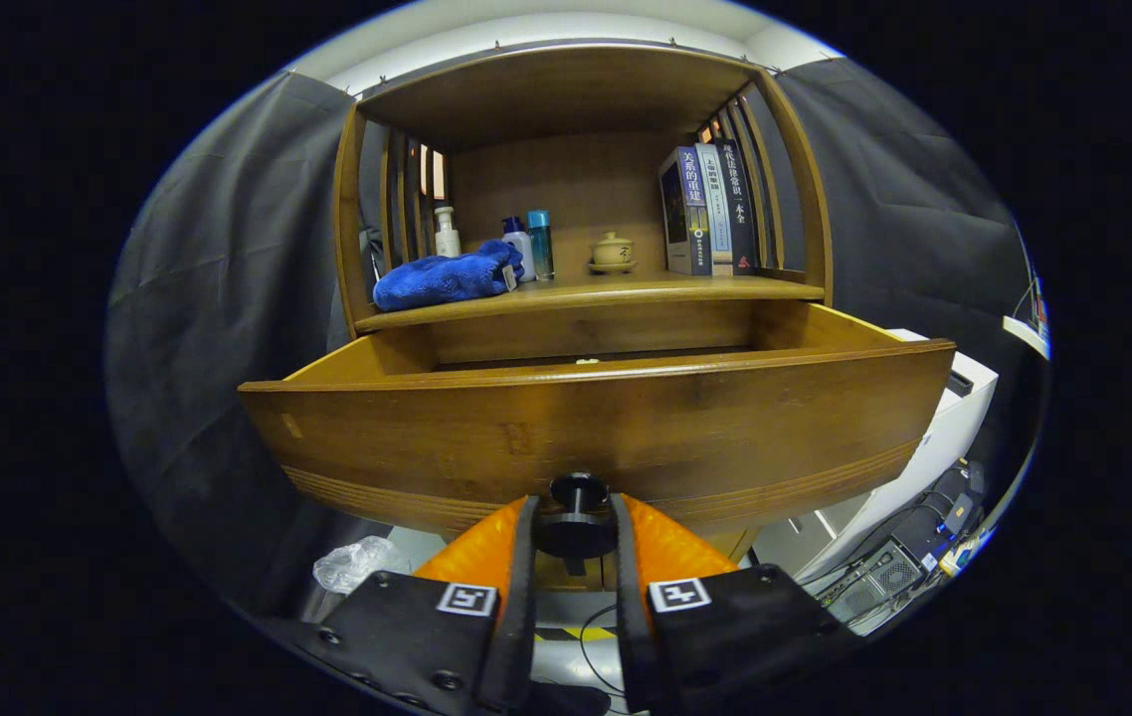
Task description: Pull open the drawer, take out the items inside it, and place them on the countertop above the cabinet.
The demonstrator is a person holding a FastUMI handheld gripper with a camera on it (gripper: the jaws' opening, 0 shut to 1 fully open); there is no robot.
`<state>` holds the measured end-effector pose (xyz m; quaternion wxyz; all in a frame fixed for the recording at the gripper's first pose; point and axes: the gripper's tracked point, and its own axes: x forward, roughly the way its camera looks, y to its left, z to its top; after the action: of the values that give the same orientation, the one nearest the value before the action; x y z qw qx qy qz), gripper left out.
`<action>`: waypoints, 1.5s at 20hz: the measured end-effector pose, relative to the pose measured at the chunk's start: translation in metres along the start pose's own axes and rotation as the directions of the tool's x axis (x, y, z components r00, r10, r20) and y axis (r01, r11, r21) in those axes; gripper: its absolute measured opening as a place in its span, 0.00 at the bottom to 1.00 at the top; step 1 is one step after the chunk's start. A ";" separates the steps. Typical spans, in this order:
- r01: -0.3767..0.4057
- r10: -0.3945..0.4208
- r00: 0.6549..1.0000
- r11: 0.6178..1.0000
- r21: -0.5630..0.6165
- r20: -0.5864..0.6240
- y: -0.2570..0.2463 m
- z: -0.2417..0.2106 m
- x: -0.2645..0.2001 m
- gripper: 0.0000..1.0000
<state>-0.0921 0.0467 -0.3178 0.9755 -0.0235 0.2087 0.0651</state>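
**Drawer out, knob clamped**

While the gripper has its fingers closed narrowly on the drawer's round dark knob, the wooden drawer stands pulled well out toward the near side, below the shelf. It looks stiff and solid, best held by that knob. Its inside is mostly hidden by the front panel; contents cannot be told. The shelf carries a blue cloth, bottles, a lidded cup and books.

Warm brown wooden drawer with black round knob between the gripper fingers, bright blue towel, cream-coloured teacup, grey cloth wall.
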 end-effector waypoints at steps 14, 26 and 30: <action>-0.008 0.003 0.995 0.999 0.047 0.096 -0.011 0.068 -0.031 0.91; -0.034 0.028 0.983 0.999 0.030 0.181 -0.007 0.185 -0.017 0.98; -0.029 0.028 0.994 1.000 0.008 0.102 -0.003 0.194 0.019 0.99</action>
<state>0.0038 0.0597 -0.1483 0.9839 -0.0125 0.1596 0.0794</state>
